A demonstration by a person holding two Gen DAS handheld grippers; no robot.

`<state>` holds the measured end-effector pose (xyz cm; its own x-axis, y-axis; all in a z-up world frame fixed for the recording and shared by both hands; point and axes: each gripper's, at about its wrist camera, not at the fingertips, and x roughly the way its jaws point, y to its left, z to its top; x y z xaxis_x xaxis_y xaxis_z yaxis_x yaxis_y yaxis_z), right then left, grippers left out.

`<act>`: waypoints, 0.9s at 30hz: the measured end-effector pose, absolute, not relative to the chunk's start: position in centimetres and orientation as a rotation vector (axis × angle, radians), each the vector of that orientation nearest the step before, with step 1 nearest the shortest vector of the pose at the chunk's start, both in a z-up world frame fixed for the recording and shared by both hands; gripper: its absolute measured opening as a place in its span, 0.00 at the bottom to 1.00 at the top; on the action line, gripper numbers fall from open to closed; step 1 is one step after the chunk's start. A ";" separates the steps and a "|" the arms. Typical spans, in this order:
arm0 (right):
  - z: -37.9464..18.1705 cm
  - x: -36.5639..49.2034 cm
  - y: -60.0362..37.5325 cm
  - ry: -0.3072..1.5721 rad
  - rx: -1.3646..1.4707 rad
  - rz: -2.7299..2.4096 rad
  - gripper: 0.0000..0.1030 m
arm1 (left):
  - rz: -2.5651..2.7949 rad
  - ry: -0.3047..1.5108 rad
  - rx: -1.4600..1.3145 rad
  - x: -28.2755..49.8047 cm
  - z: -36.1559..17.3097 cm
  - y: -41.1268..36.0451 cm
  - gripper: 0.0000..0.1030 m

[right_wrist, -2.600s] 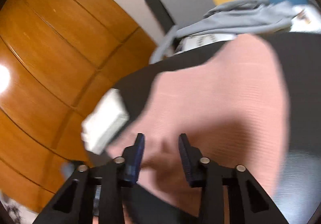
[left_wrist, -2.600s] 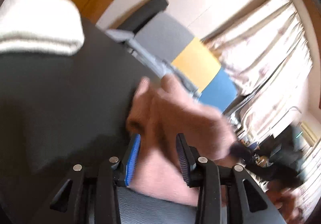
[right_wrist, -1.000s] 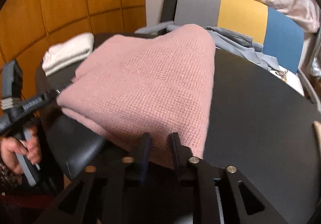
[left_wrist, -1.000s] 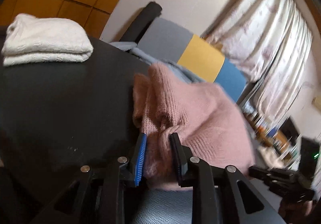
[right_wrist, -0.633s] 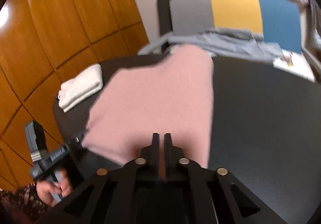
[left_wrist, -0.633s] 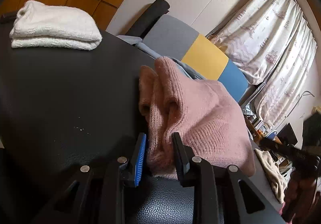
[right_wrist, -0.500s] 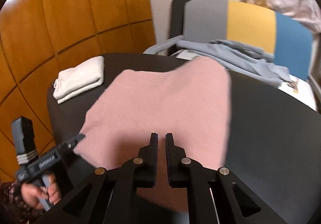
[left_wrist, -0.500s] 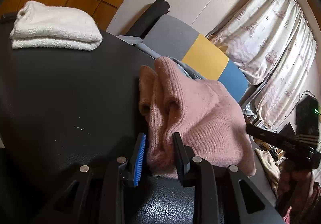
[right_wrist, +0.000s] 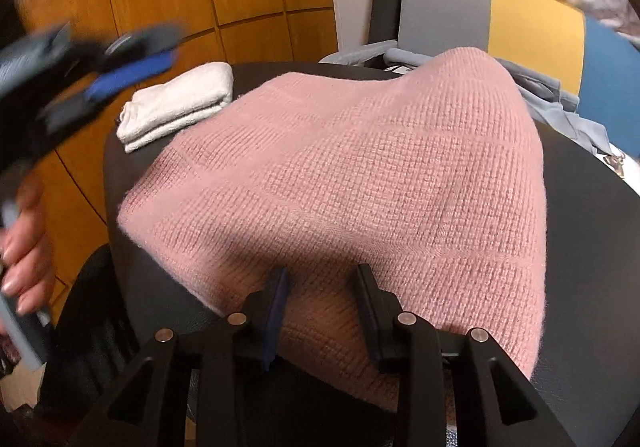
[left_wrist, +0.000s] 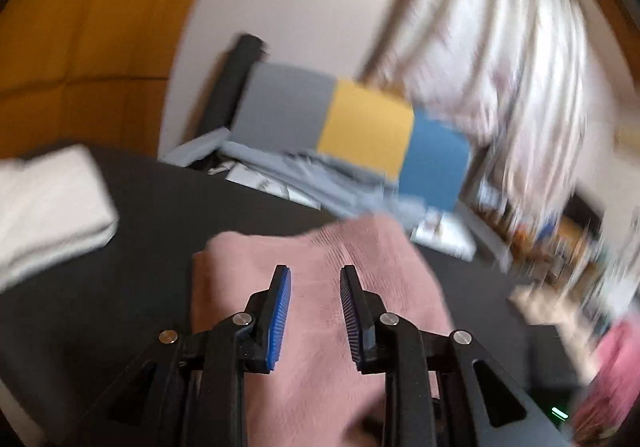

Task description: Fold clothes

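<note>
Right wrist view showed the pink sweater [right_wrist: 340,175], a waffle knit folded into a flat pad, lying on the black table [right_wrist: 592,231]. Right gripper [right_wrist: 320,299] hovered at its six o'clock edge; its jaws had just been opening and stood apart, gripping nothing. Left gripper [left_wrist: 314,299], blurred, hung above the knit, fingers apart and empty. A folded white towel [right_wrist: 180,103] lay at ten o'clock.

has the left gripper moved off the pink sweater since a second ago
Yes. The left gripper has let go and lifted clear above the pink sweater, which lies on the black table.
</note>
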<state>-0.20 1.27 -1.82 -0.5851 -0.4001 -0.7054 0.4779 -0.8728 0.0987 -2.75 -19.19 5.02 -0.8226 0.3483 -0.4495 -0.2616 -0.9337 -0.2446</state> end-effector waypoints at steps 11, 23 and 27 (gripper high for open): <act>-2.2 0.5 1.1 0.162 1.021 -2.442 0.34 | 2.894 -0.013 -1.172 -8.7 -0.8 -19.4 0.17; 4.8 -2.2 2.8 0.118 0.861 -2.513 0.40 | 2.919 -0.156 -0.980 -5.5 -2.4 -21.5 0.17; 5.4 -8.4 2.5 0.184 0.943 -2.545 0.39 | 2.903 -0.205 -0.966 -5.8 -2.4 -22.0 0.17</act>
